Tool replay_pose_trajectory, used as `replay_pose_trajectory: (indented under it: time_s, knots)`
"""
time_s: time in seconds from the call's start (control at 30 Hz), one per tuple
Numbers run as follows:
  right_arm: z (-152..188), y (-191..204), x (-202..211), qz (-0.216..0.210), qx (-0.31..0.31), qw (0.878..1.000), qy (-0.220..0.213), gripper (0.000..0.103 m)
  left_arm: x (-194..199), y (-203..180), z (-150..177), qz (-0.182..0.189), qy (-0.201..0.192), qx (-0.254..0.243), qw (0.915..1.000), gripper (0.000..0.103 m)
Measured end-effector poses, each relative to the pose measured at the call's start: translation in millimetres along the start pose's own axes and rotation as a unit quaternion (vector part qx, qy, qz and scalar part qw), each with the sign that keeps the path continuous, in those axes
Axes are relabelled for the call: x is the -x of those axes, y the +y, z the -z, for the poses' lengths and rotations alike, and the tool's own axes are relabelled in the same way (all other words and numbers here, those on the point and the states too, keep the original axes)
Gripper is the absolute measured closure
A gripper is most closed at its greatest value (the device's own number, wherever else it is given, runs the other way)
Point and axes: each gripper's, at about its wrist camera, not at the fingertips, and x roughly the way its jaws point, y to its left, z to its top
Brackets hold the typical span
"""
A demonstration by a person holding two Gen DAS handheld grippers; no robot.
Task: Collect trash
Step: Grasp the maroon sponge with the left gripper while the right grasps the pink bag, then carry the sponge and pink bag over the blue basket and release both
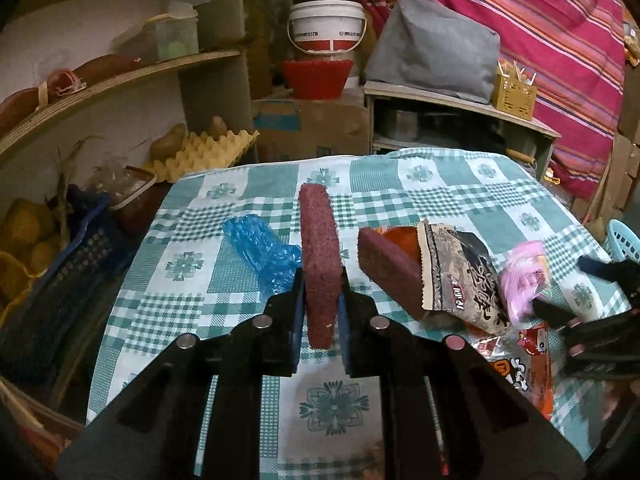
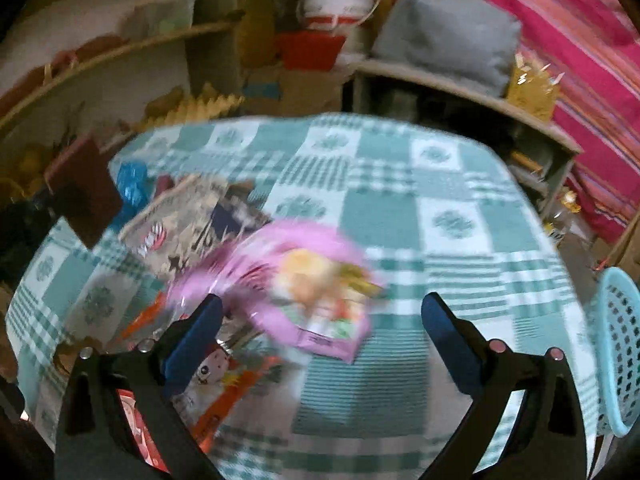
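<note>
Left gripper (image 1: 322,300) clamps a maroon sponge (image 1: 317,256) — right gripper (image 2: 320,320) gapes wide, pink wrapper (image 2: 304,280) at 12 o'clock.

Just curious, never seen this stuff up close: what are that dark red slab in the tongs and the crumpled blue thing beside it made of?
The dark red slab, clamped in the left tongs, looks like coarse abrasive fibre or sponge: matte, grainy, speckled, holding its shape on edge. The crumpled blue thing looks like thin plastic film: translucent, glossy, wrinkled. Neither is certain by sight alone.
</note>
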Motion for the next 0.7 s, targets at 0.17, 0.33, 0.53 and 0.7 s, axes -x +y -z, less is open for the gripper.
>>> replay_pose_trajectory:
  time_s: [0.17, 0.33, 0.53, 0.7]
  knots:
    - [0.4, 8.3, -26.1, -0.023, 0.006, 0.999, 0.028, 0.051, 0.7, -2.4, -0.3, 0.003, -0.002, 0.0, 1.0, 0.09]
    - [-4.1, -1.4, -21.9, -0.028, 0.002, 0.999, 0.02, 0.068, 2.3, -5.9, -4.1, 0.005, -0.007, 0.0, 1.0, 0.09]
    - [-4.7, -19.9, -4.5, -0.016, 0.002, 1.0, 0.001, 0.068, 7.2, -17.4, -9.7, 0.015, -0.014, 0.002, 0.9998, 0.09]
    - [-7.3, -49.5, 19.8, 0.001, -0.009, 1.0, -0.023, 0.068, 15.1, -38.3, -16.0, 0.027, -0.025, -0.007, 0.9993, 0.09]
